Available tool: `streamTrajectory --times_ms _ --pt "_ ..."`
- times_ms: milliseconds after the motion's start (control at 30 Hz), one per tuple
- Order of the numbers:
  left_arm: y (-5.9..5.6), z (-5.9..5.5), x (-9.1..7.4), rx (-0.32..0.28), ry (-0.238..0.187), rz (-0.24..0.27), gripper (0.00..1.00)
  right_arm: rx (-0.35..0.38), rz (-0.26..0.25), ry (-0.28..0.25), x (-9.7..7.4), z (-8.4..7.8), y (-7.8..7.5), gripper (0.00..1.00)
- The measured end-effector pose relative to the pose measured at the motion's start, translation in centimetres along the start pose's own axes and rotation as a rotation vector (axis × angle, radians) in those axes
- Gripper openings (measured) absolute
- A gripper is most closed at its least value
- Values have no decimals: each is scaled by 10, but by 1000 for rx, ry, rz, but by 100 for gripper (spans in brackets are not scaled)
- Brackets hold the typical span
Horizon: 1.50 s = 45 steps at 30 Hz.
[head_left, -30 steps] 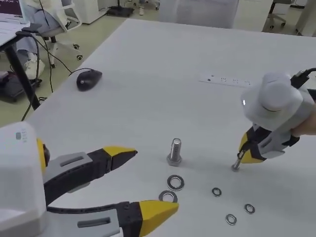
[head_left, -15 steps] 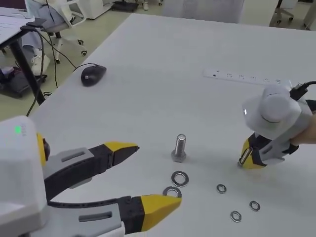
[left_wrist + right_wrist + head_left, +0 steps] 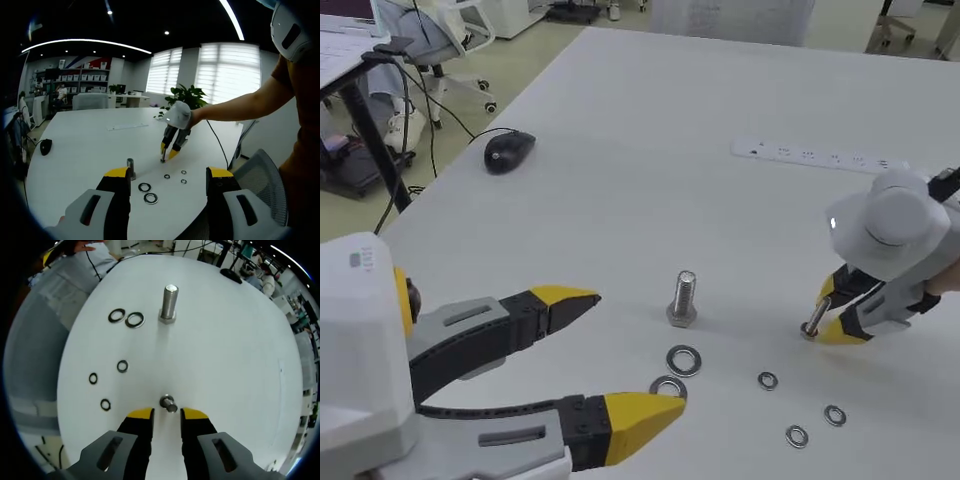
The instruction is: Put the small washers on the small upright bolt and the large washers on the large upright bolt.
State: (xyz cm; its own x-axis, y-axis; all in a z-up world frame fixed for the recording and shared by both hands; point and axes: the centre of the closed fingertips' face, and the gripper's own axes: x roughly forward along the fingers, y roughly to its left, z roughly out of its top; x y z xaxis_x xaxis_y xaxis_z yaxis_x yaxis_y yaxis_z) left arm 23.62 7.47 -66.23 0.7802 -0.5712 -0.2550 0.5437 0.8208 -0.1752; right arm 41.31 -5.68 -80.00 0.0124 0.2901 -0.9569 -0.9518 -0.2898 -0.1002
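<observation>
We count two bolts, both standing upright on the white table [image 3: 620,120]. The large bolt [image 3: 682,300] is near the middle, and the small bolt [image 3: 813,320] is well off to its right. There are two large washers [image 3: 683,360] lying flat just in front of the large bolt, close together but apart. Three small washers [image 3: 767,380] lie scattered between them and the table edge, none on a bolt yet.

There are two grippers. The left gripper [image 3: 638,350] is spread wide with nothing between its yellow tips. The right gripper [image 3: 167,414] has its jaws only narrowly parted. The small bolt stands just at the tips, in line with the gap, and from the right gripper view we see neither tip touching it.

A black mouse [image 3: 508,150] and one white power strip [image 3: 820,158] lie farther back.

In the head view the left gripper's lower tip covers part of the second large washer. The right gripper's tips crowd the small bolt (its foot is hard to make out there). The hand holding that gripper is cut off at the frame edge.
</observation>
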Motion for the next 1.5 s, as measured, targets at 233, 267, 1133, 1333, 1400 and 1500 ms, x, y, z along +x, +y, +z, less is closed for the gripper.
streamTrajectory --times_ms 233,267,1133,1333,1400,1500 --pt "-3 3 0 9 -4 -5 60 45 2 -16 -15 -9 24 20" --pt "-3 3 0 10 -4 -5 60 53 20 -21 -16 -8 31 20" --pt "-8 3 0 10 -6 -11 60 -38 104 -15 17 -3 86 19" --pt "-8 5 1 10 -11 -10 60 -48 97 -28 17 -4 88 17" --pt "-8 4 1 11 -10 -10 60 -51 95 -31 17 -3 88 17" --pt "-9 5 1 10 -12 -10 60 -55 92 -28 16 -3 88 15"
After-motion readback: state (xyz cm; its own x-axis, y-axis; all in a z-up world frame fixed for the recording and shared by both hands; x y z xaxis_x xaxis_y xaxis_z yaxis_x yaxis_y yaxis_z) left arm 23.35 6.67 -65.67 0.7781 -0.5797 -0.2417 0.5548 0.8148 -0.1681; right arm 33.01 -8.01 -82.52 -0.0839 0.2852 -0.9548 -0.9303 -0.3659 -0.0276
